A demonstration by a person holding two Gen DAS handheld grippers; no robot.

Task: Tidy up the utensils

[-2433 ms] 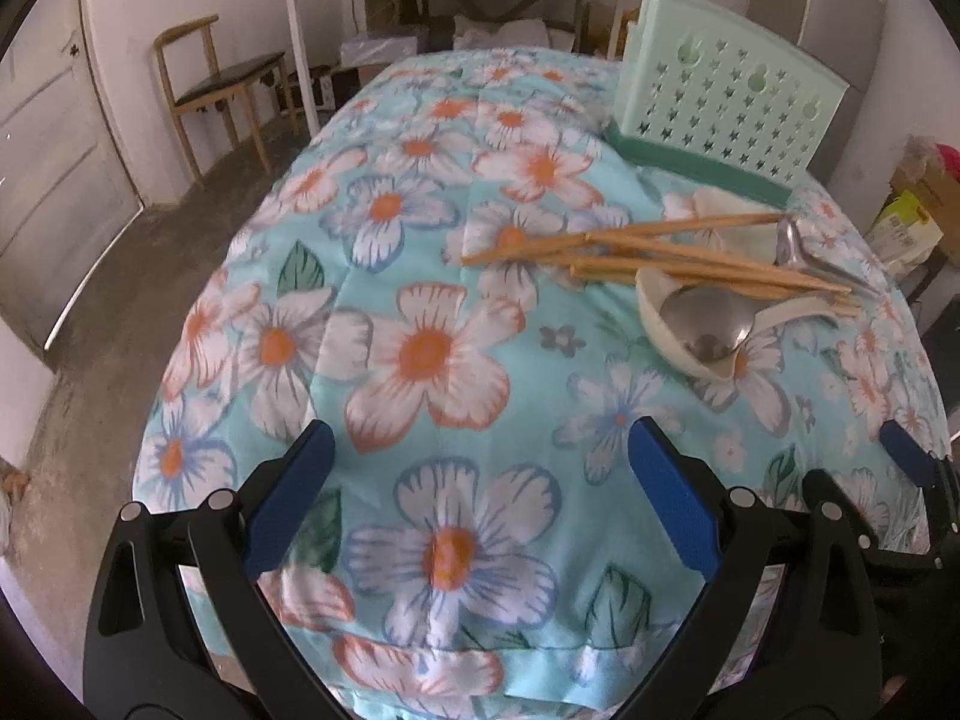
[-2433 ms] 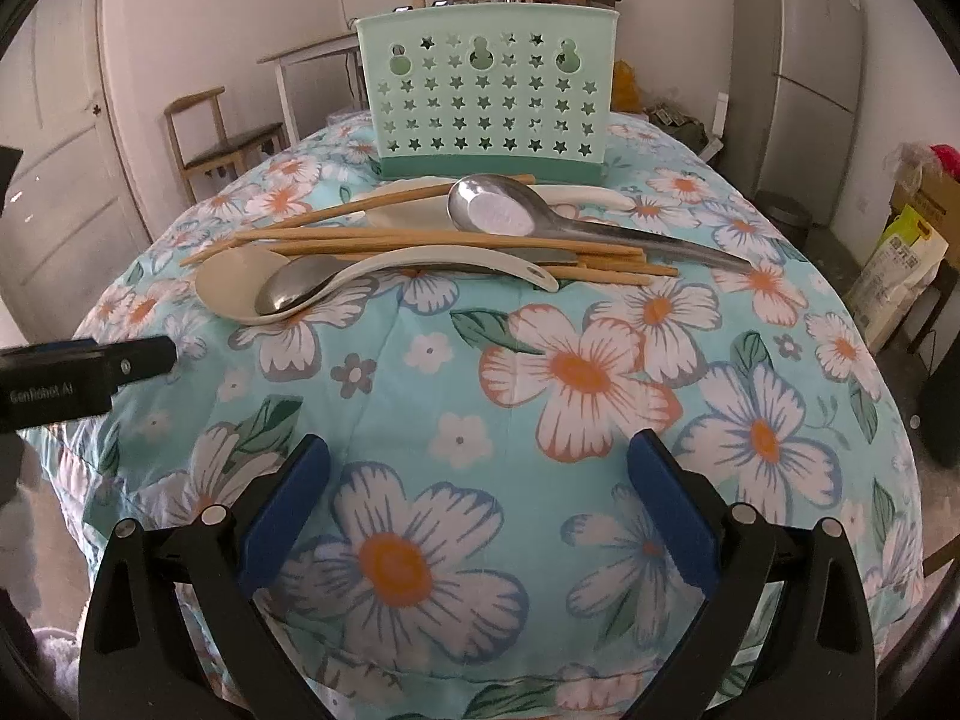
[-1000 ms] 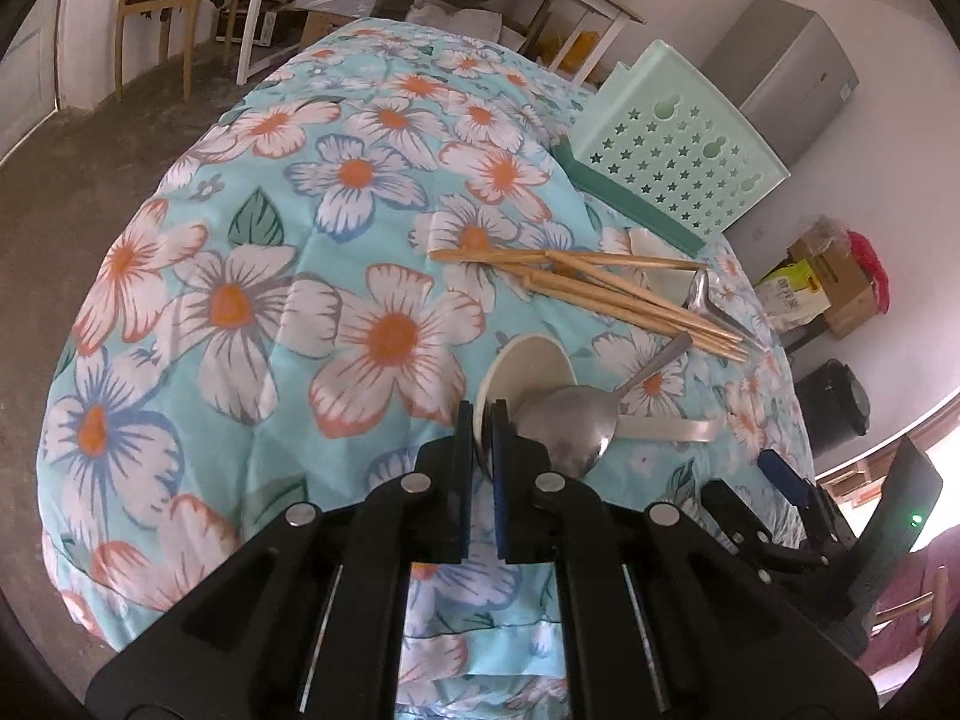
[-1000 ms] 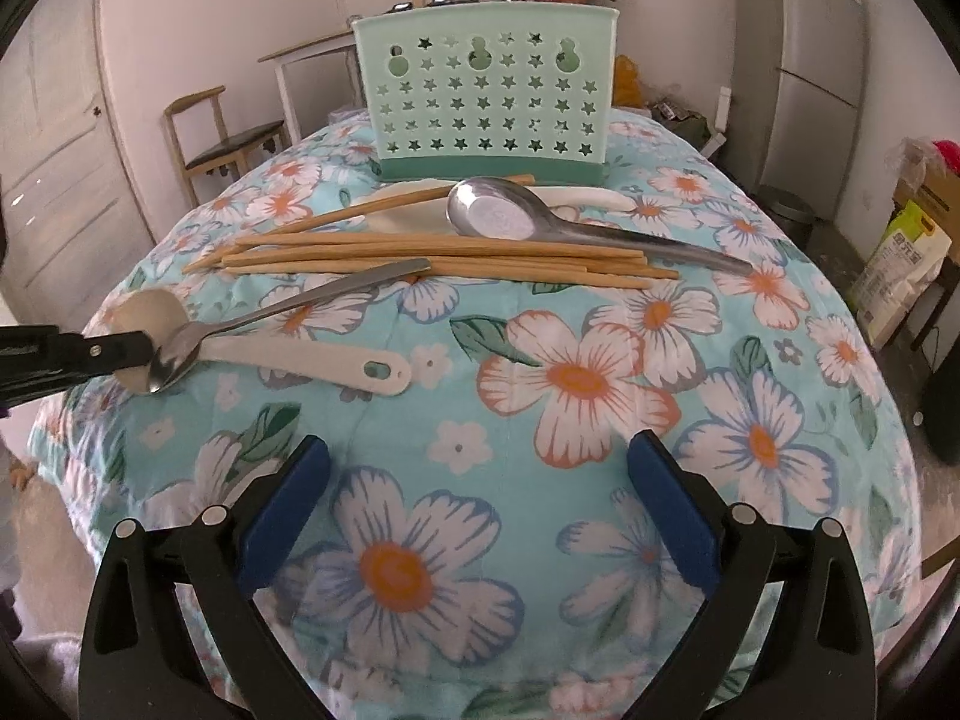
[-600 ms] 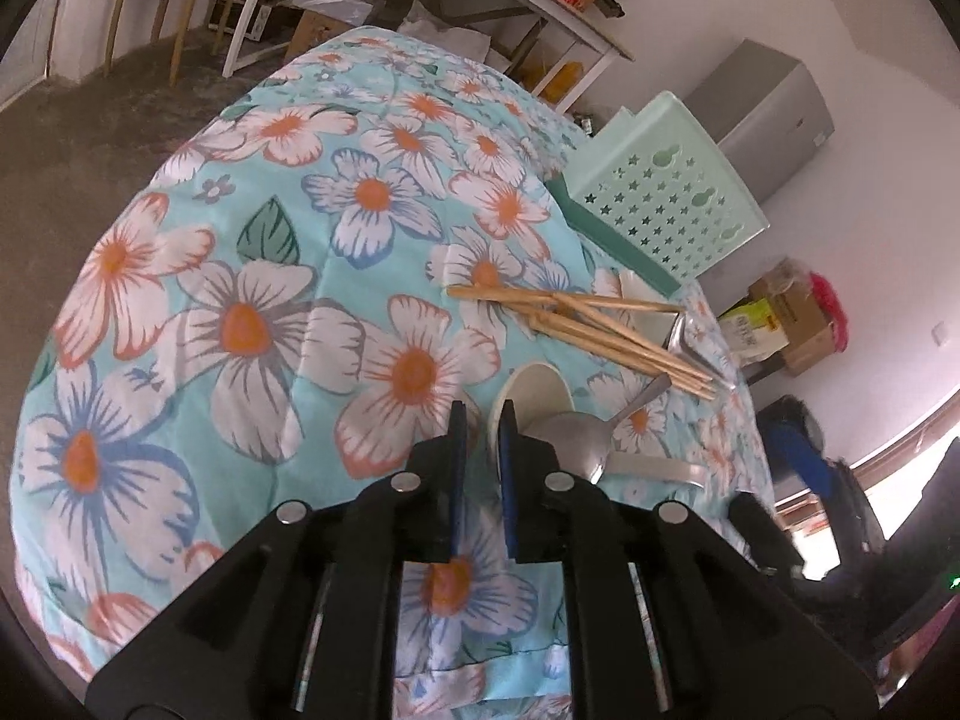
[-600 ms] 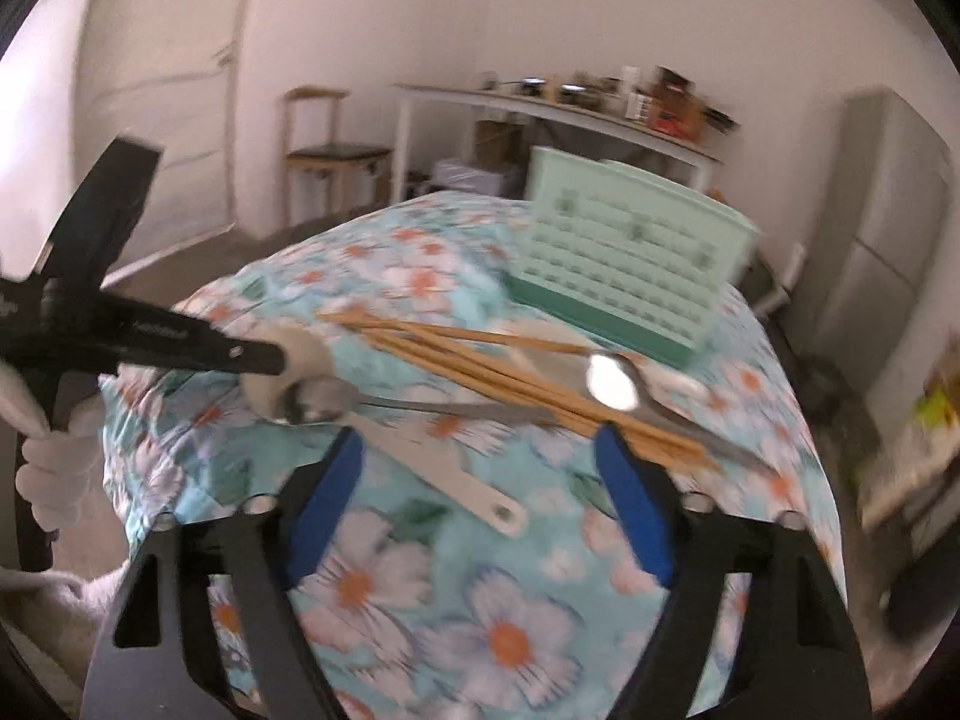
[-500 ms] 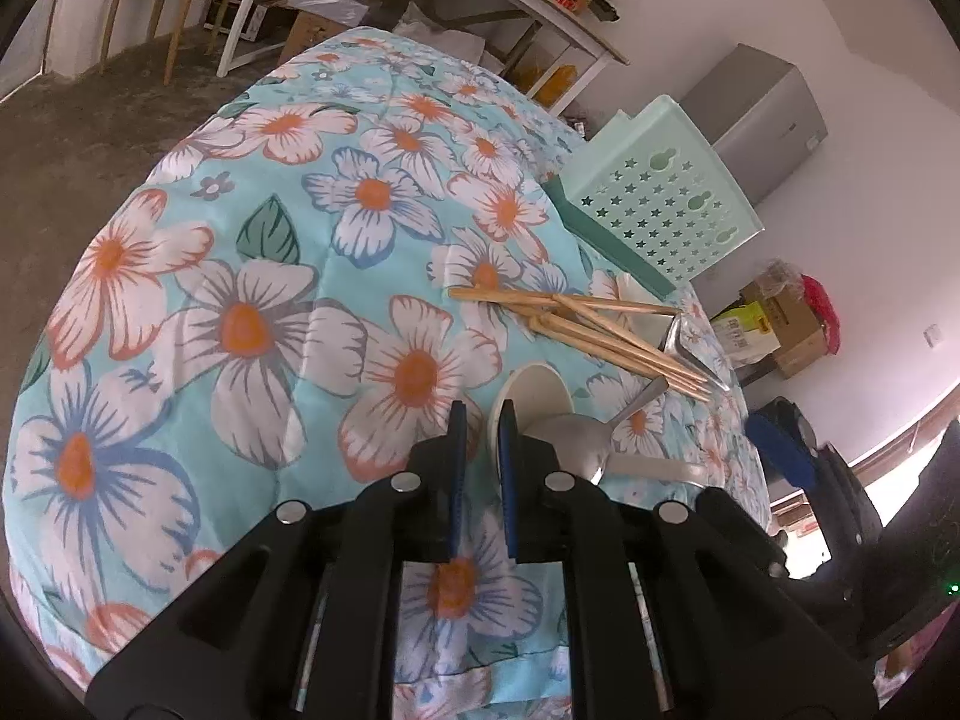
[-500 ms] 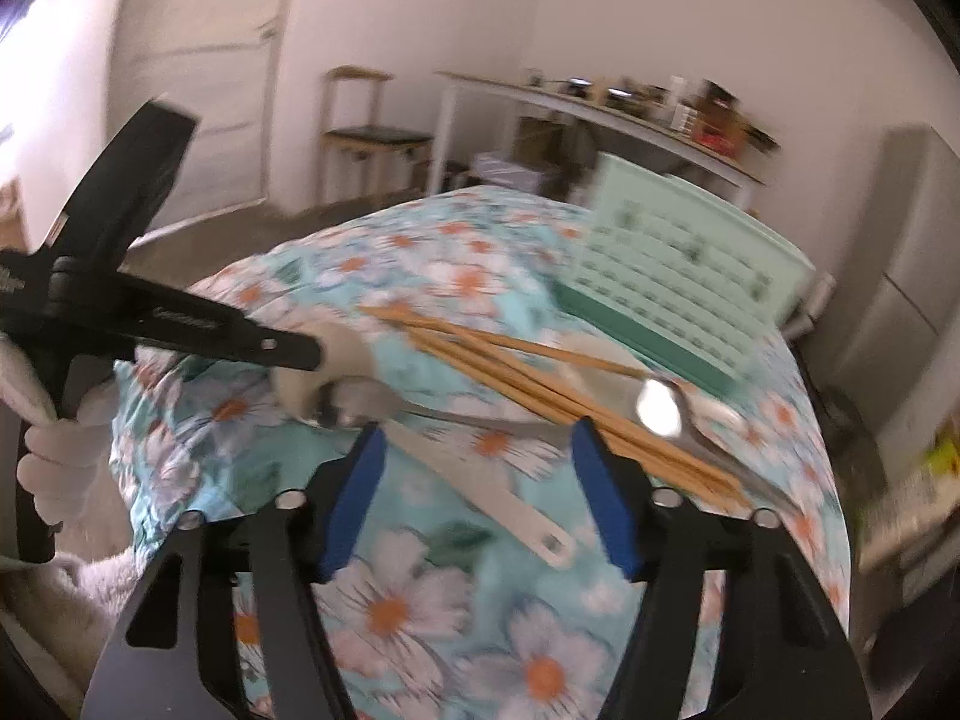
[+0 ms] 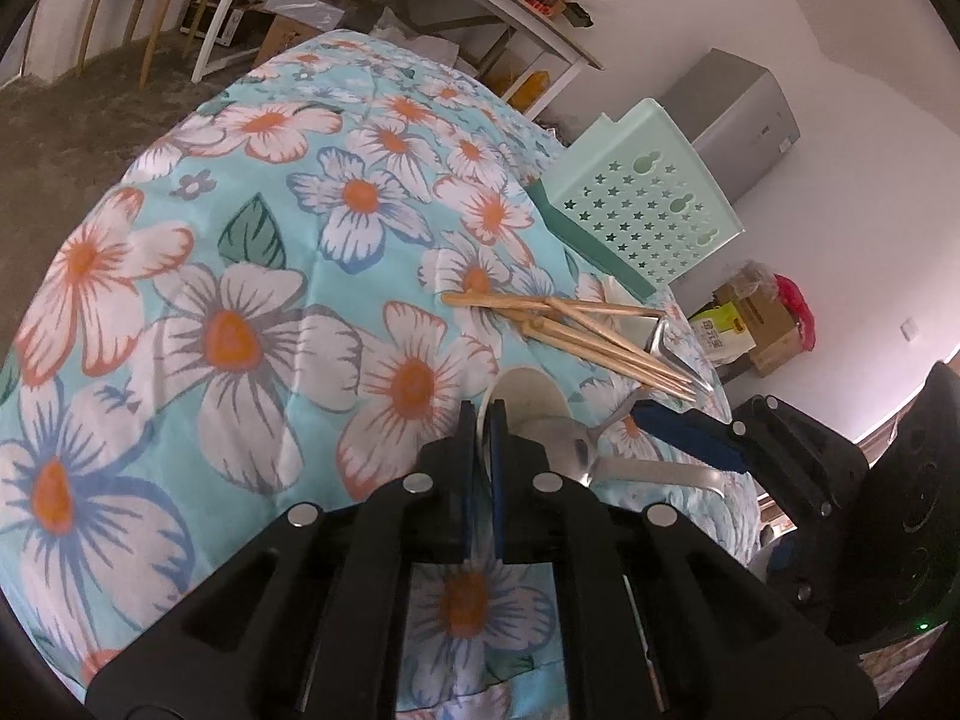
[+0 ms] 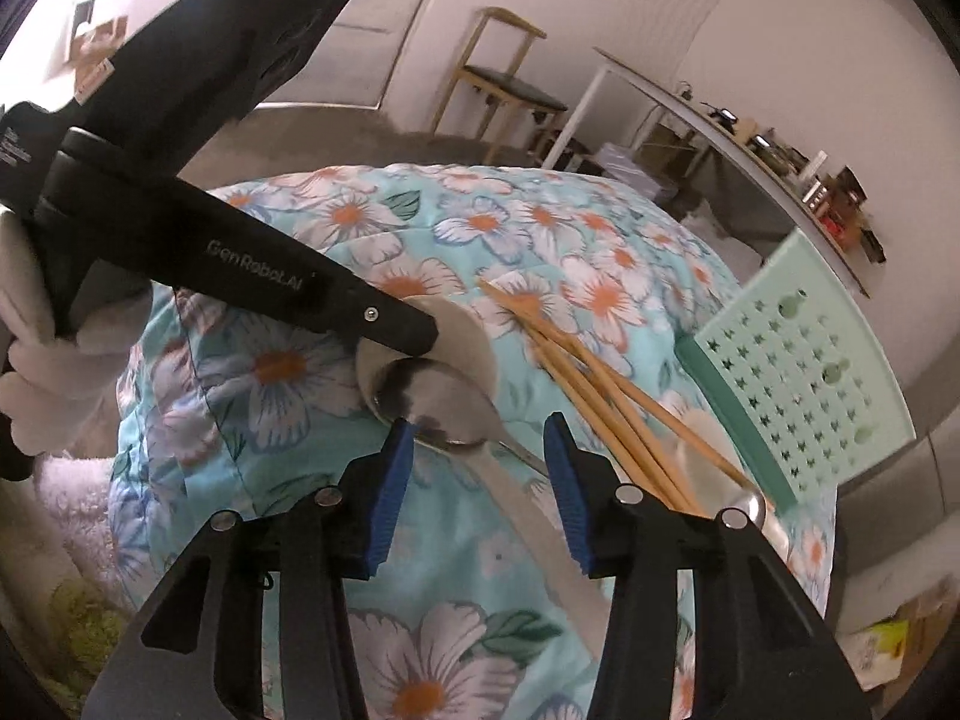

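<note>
So the left gripper [image 9: 483,420] is clamped tight on the rim of the cream plastic spoon [image 9: 528,396], bowl pinched edge-on right between its fingers, and a shiny metal spoon [image 10: 438,408] sits nested in that bowl with its handle trailing off toward the right gripper. The right gripper [image 10: 477,450] is spread wide with nothing in it, blue pads either side of the metal spoon's bowl, but I can't tell if it's touching yet. Just past both grippers there's a loose bundle of wooden chopsticks [image 9: 576,330] lying on the floral turquoise tablecloth [image 9: 240,312], with another metal spoon [image 10: 750,507] poking out at their far end. Further out beyond the chopsticks stands the mint green perforated utensil holder [image 9: 648,210], upright and well apart from everything held. My read: this is the separating step, one hand steadying the cream spoon while the other goes for the metal one. Next move probably needs the right jaws to close on the metal spoon and lift it free, then carry it over to the holder
</note>
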